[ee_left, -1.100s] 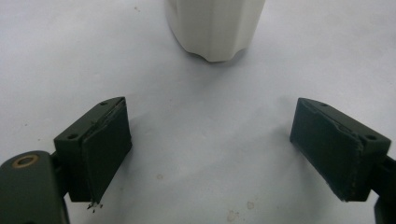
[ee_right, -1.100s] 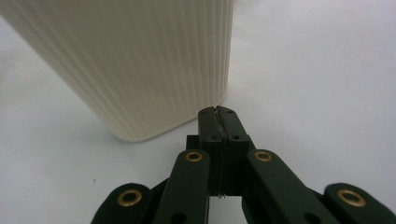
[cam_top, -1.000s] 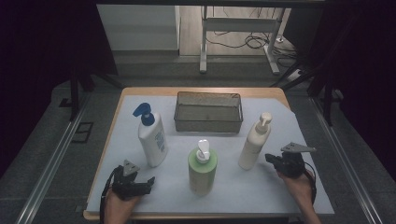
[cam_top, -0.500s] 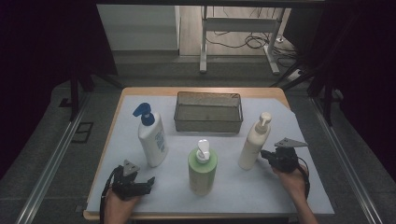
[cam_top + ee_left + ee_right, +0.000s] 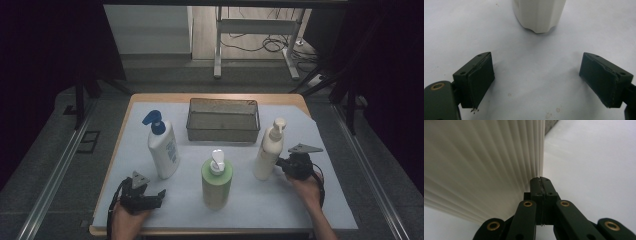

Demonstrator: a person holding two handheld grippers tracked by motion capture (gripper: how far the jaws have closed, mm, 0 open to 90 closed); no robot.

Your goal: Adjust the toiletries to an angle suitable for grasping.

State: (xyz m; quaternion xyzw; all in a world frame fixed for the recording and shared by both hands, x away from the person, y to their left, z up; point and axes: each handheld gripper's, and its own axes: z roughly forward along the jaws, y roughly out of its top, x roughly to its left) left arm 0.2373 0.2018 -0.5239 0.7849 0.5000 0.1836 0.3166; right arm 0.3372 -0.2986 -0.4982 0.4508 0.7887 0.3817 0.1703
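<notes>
Nothing moved yet: three bottles stand, basket (image 5: 223, 120) at twelve o'clock holds nothing.
Right gripper (image 5: 541, 181) closed, seemingly nudging cream bottle (image 5: 269, 150); left gripper (image 5: 536, 82) open, idle.

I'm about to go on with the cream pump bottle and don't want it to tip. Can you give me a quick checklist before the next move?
1. Cream pump bottle upright: ok.
2. Right tool jaws open enough to take the bottle: not ok, shut, tips right at its ribbed side.
3. Wire basket free of items: ok.
4. Left tool out of the way, jaws open, holding nothing: ok.
5. Green pump bottle standing apart from the cream one: ok.
</notes>
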